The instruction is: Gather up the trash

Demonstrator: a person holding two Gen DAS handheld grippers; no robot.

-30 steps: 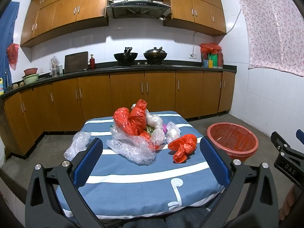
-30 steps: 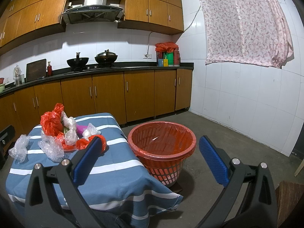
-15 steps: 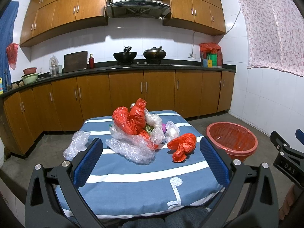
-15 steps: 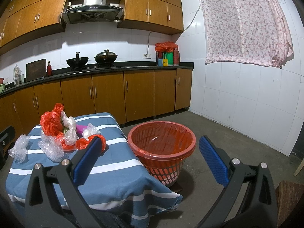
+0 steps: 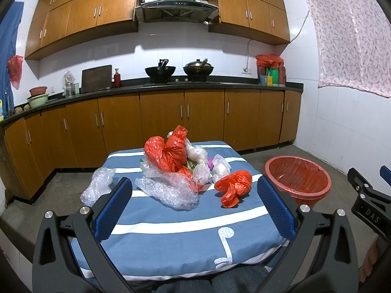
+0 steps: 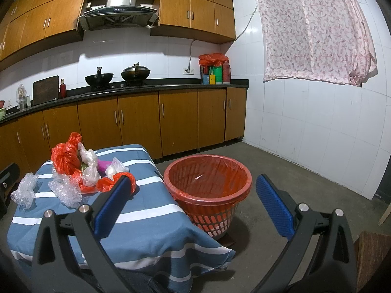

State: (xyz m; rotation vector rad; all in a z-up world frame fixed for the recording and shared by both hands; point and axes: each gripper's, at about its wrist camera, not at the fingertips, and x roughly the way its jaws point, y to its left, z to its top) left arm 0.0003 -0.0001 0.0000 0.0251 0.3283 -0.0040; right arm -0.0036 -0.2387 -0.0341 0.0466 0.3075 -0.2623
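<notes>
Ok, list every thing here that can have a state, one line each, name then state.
left gripper: open, holding nothing
right gripper: open, holding nothing
red basket: upright on the floor, lined with a red bag, no trash visible inside
small red bag: crumpled, lying alone on the table
bubble wrap: crumpled, on the table
trash pile: heaped on the table
cabinet doors: shut

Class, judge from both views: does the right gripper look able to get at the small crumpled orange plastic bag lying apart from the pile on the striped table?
Probably yes. The small crumpled orange plastic bag lies alone on the table's basket side, nothing covering it, and the right gripper is open and empty.
</notes>
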